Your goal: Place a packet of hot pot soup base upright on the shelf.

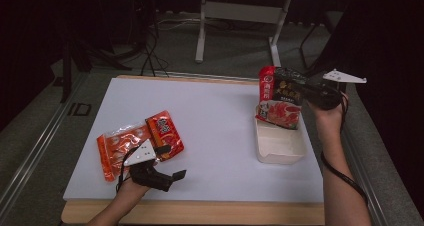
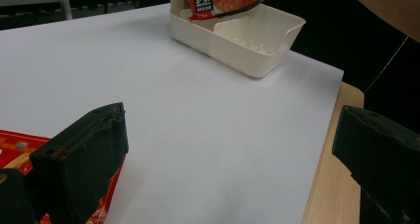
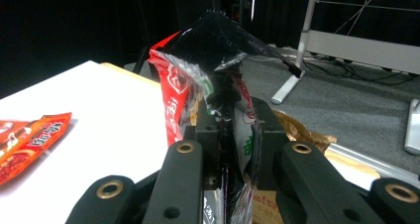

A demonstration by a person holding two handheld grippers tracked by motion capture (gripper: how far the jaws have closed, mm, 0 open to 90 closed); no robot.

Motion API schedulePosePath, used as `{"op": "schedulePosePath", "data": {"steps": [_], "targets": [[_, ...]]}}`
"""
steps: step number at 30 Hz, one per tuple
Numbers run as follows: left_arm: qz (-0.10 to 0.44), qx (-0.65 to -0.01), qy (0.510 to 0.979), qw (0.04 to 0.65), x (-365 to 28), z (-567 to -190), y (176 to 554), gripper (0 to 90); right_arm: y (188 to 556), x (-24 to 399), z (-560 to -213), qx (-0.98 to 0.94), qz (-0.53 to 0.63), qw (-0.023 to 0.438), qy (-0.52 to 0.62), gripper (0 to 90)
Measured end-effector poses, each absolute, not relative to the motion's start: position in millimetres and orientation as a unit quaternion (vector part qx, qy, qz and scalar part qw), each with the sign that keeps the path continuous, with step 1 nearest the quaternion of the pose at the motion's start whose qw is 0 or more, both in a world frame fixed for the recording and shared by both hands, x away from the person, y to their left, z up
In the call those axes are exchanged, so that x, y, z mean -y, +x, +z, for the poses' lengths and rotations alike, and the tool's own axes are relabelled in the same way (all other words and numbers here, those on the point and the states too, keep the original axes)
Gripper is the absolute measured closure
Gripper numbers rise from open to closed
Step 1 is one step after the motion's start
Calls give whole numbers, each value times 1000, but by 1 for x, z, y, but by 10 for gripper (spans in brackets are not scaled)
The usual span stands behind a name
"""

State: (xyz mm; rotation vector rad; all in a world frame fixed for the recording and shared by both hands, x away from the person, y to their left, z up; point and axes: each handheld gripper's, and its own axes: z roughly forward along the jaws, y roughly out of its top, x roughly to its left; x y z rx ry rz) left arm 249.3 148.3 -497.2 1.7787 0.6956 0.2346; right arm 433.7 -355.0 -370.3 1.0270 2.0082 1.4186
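Note:
My right gripper [image 1: 303,90] is shut on a red and black snack packet [image 1: 280,97], held upright with its lower end over the far part of a white divided bin [image 1: 279,145]. Along the right gripper's jaws, the packet [image 3: 198,85] is pinched between them [image 3: 230,135]. In the left gripper view the bin [image 2: 237,33] stands far across the white mat, with the packet's bottom [image 2: 223,0] hanging into it. My left gripper [image 1: 170,178] stands open near the table's front edge, nothing between its fingers [image 2: 84,159]. Two orange-red packets [image 1: 137,141] lie flat just beyond it.
A white mat [image 1: 210,121] covers the wooden table [image 1: 200,213]. The legs of another table [image 1: 240,16] stand on the grey floor behind. The orange packets [image 3: 29,144] lie at the left in the right gripper view.

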Motion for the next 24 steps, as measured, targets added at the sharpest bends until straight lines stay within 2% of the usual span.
{"op": "schedulePosePath", "data": {"steps": [24], "targets": [[95,-300,759,570,-148,-504,251,11,437,356,-406,-727,531,214,380,767]]}}
